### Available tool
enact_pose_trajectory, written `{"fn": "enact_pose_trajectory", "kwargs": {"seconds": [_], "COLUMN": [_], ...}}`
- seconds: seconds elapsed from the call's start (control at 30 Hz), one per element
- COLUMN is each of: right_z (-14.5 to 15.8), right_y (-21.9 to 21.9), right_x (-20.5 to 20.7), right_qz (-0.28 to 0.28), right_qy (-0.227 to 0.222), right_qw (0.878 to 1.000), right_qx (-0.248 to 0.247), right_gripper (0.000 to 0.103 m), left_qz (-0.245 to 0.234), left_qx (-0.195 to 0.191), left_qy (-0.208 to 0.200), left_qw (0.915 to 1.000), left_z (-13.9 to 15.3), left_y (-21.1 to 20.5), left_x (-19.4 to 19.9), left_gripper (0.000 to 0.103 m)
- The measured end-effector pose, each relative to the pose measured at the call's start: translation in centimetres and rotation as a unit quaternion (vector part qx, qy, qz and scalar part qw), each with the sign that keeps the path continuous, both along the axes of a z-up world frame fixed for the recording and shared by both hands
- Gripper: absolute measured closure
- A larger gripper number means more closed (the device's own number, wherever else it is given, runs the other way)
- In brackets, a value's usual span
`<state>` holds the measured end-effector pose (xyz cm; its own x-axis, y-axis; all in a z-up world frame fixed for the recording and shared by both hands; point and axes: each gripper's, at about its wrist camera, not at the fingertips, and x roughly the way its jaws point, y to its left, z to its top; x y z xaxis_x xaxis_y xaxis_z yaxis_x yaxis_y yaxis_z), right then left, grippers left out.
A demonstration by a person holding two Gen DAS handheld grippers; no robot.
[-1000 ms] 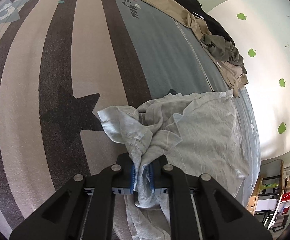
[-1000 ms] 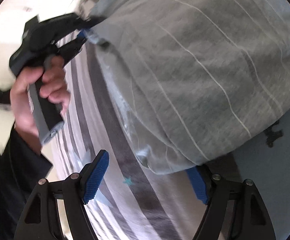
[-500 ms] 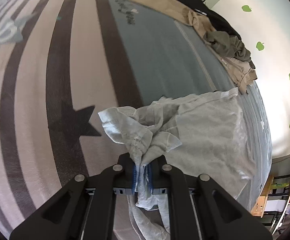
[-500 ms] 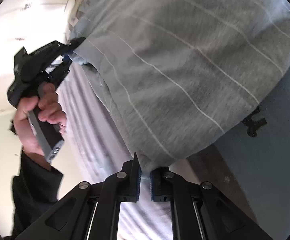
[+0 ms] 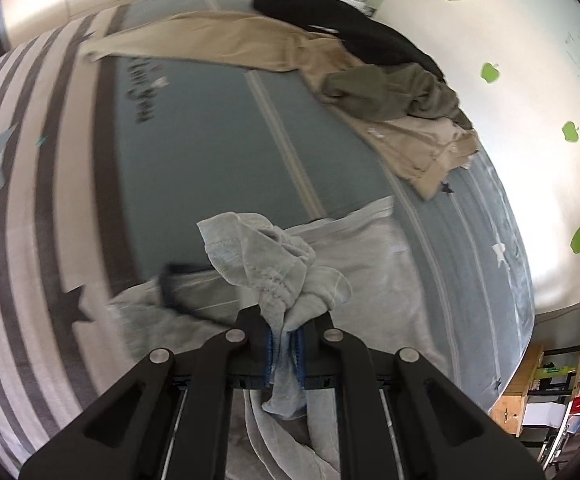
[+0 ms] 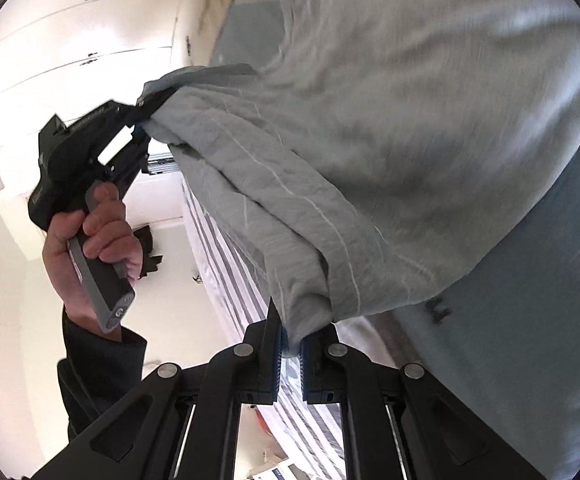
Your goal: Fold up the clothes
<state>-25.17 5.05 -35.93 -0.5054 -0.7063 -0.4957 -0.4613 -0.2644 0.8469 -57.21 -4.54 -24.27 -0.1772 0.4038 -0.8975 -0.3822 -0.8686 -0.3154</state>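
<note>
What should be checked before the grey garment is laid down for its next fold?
1. Left hand-held gripper shut on grey garment: ok.
2. Right hand-held gripper shut on the garment's edge: ok.
3. Fabric spans between both grippers: ok.
4. Fabric flat at left grip: not ok, bunched.
5. Bed bare ahead, beige trousers and olive garment lying apart: ok.
6. Corners aligned: cannot tell.

Soft, matt grey knit shirt with thin pale stripes and a stitched hem. Matt black plastic left gripper and right gripper, ribbed blue pads, dull metal rivets. Matt woven bedspread.
</note>
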Motion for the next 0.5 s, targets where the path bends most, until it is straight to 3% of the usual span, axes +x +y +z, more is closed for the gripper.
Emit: {"fn": "enact_pose_trajectory", "kwargs": {"seconds": [0.23, 0.5], "right_z": [0.1, -2.4], "right_y": [4.9, 10.3], "right_x": [2.1, 5.2], "right_qz": [-0.006, -0.020], "right_qy": [0.007, -0.011], "right_qw": [1.000, 0.998], "right_qx": [-0.017, -0.052], "right_gripper": [0.097, 0.097], "left_qz": [-0.024, -0.029], "left_qx": [-0.013, -0.050], "left_qy": [-0.015, -0.047], "left_qw": [0.9995, 0.9972], "left_z": [-0.1, -4.7], "left_y": [9.3, 18.1], "left_x": [1.0, 1.4], "left_gripper": [0.096, 0.096]}}
